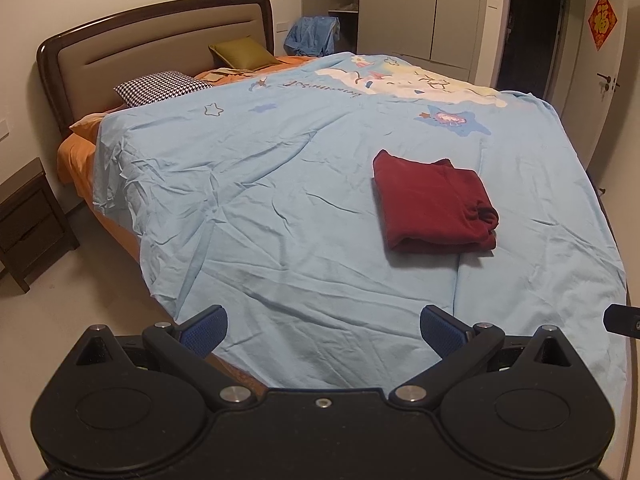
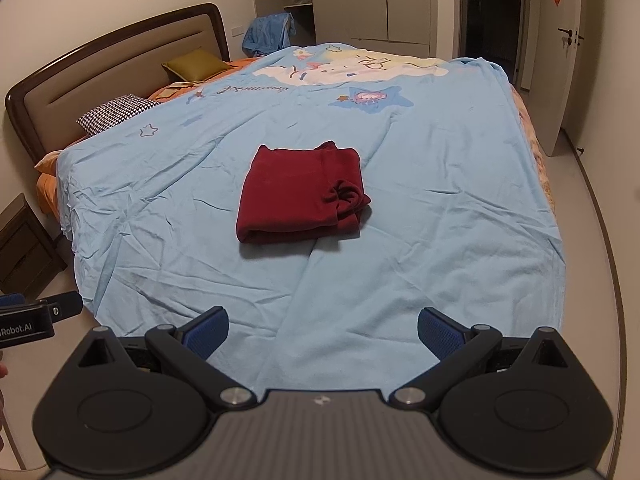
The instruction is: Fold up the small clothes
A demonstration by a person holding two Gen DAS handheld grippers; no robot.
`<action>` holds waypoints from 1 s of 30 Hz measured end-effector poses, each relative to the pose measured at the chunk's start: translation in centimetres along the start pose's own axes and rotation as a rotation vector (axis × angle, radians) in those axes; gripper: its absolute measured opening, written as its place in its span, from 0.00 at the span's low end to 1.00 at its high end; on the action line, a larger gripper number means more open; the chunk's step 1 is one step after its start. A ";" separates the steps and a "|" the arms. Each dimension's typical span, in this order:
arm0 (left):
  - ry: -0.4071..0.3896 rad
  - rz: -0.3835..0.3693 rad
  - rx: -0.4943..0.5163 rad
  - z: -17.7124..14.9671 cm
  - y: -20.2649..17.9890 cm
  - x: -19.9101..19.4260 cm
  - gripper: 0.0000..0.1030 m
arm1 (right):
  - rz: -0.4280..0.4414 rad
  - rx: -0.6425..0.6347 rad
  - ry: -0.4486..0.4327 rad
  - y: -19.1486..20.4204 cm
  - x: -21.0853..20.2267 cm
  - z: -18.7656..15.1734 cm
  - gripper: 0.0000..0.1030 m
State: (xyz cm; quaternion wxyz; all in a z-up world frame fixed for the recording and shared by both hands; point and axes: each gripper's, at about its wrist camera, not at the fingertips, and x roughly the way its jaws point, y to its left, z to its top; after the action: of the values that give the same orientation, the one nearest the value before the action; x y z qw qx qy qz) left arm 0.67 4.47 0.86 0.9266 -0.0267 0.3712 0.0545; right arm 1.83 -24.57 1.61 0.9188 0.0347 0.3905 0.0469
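A dark red garment (image 1: 432, 202) lies folded into a compact rectangle on the light blue bedsheet (image 1: 280, 208); it also shows in the right wrist view (image 2: 298, 196), with a bunched end at its right side. My left gripper (image 1: 323, 330) is open and empty, held back over the bed's near edge, well short of the garment. My right gripper (image 2: 323, 332) is open and empty too, also well short of the garment. The left gripper's tip (image 2: 60, 308) shows at the left edge of the right wrist view.
The bed has a brown headboard (image 1: 160, 36), a houndstooth pillow (image 1: 162, 86) and an olive pillow (image 1: 244, 53). A dark nightstand (image 1: 28, 220) stands at the left. Blue clothes (image 1: 312, 36) hang beyond the bed. A wardrobe (image 1: 424, 8) and a doorway (image 1: 532, 28) are at the back.
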 end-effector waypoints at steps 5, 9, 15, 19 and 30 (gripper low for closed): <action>0.000 0.000 0.000 0.0 0.0 0.0 0.99 | 0.000 0.001 0.002 0.0 0.0 0.0 1.00; 0.000 0.001 -0.001 0.0 0.0 0.0 0.99 | 0.001 0.001 0.003 -0.1 0.0 -0.1 1.00; 0.000 0.000 0.000 0.0 0.0 0.0 0.99 | 0.001 0.001 0.003 -0.1 0.0 -0.1 1.00; 0.001 -0.001 -0.001 0.0 -0.1 -0.1 0.99 | 0.001 0.002 0.003 -0.1 0.0 -0.2 1.00; 0.005 0.000 -0.001 -0.2 -0.3 -0.2 0.99 | 0.002 0.002 0.005 -0.1 0.0 -0.2 1.00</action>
State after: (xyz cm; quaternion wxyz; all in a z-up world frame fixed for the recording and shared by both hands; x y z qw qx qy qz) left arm 0.44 4.12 0.82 0.9257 -0.0273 0.3733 0.0545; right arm 1.66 -24.66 1.43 0.9177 0.0360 0.3927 0.0476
